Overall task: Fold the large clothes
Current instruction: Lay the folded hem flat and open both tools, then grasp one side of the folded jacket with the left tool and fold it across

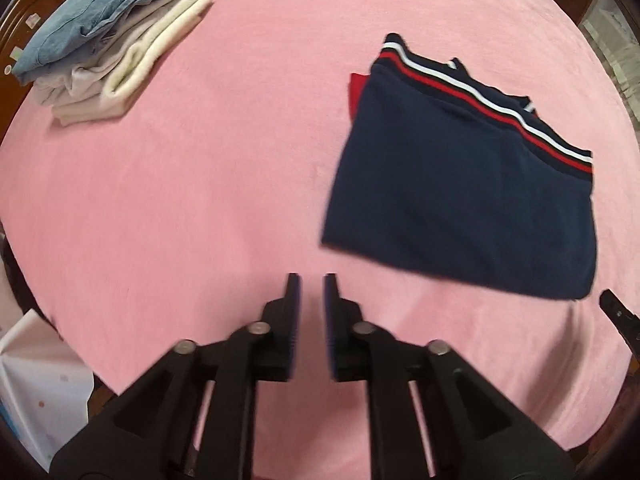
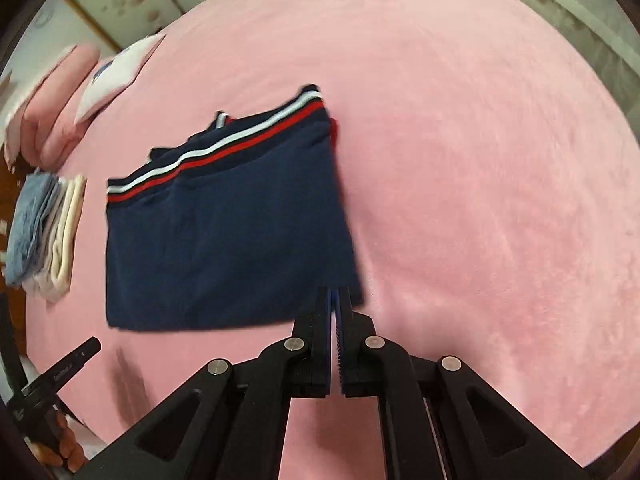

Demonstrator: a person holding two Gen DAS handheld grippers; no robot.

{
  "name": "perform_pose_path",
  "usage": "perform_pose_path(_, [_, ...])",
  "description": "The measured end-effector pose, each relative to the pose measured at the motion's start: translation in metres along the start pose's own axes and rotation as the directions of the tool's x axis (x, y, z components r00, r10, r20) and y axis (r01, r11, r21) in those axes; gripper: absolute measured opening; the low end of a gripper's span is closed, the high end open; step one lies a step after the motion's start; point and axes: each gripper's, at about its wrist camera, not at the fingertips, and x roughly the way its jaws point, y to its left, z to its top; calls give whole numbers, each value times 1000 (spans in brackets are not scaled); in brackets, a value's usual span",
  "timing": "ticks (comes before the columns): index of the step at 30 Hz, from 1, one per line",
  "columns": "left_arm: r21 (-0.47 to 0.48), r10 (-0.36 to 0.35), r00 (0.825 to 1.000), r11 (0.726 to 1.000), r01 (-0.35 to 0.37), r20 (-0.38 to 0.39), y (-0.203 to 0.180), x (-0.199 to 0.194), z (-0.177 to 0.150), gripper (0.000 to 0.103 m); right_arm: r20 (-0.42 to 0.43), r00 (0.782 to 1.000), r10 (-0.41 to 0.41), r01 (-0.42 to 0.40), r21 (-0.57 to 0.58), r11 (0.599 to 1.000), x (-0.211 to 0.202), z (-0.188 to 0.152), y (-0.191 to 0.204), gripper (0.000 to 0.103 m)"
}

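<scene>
A folded navy garment (image 1: 460,200) with red and white stripes along its far edge lies on the pink cover; it also shows in the right wrist view (image 2: 228,240). My left gripper (image 1: 312,284) is open a little and empty, above the pink cover to the left of the garment's near corner. My right gripper (image 2: 335,294) is shut with nothing visibly between its pads, its tips at the garment's near right corner. The right gripper's tip (image 1: 612,304) shows at the right edge of the left wrist view.
A stack of folded clothes (image 1: 108,36), denim on top of white pieces, sits at the far left; it also shows in the right wrist view (image 2: 44,232). Pink and white pillows (image 2: 80,92) lie beyond it. The pink cover (image 2: 480,200) spreads wide to the right.
</scene>
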Motion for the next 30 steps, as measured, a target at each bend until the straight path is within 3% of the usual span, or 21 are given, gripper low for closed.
perform_pose_path(2, [2, -10, 1000, 1000, 10, 1, -1, -15, -4, 62, -17, 1000, -6, 6, -17, 1000, -4, -2, 12, 19])
perform_pose_path(3, [10, -10, 1000, 1000, 10, 15, -5, -23, -6, 66, -25, 1000, -1, 1, -22, 1000, -10, -4, 15, 25])
perform_pose_path(5, [53, 2, 999, 999, -4, 44, -5, -44, -8, 66, -31, 1000, 6, -7, -38, 999, -10, -6, 32, 48])
perform_pose_path(8, [114, 7, 998, 993, -14, 64, -12, -65, -8, 72, -35, 999, -9, 6, -81, 997, -6, -8, 62, 71])
perform_pose_path(11, [93, -18, 996, 996, 10, 86, -14, -83, -2, 77, -24, 999, -31, 28, -131, 991, -5, -7, 102, 82])
perform_pose_path(16, [113, -50, 990, 993, 36, 130, -17, -115, 4, 79, 3, 1000, -30, 30, -176, 984, -31, -9, 120, 87])
perform_pose_path(24, [166, -68, 985, 985, 41, 160, -28, -131, 6, 79, 38, 999, -30, 36, -173, 984, -60, -5, 127, 89])
perform_pose_path(30, [130, -128, 986, 985, 114, 107, -26, -121, 10, 80, 12, 1000, -23, 24, -144, 989, -47, 5, 125, 90])
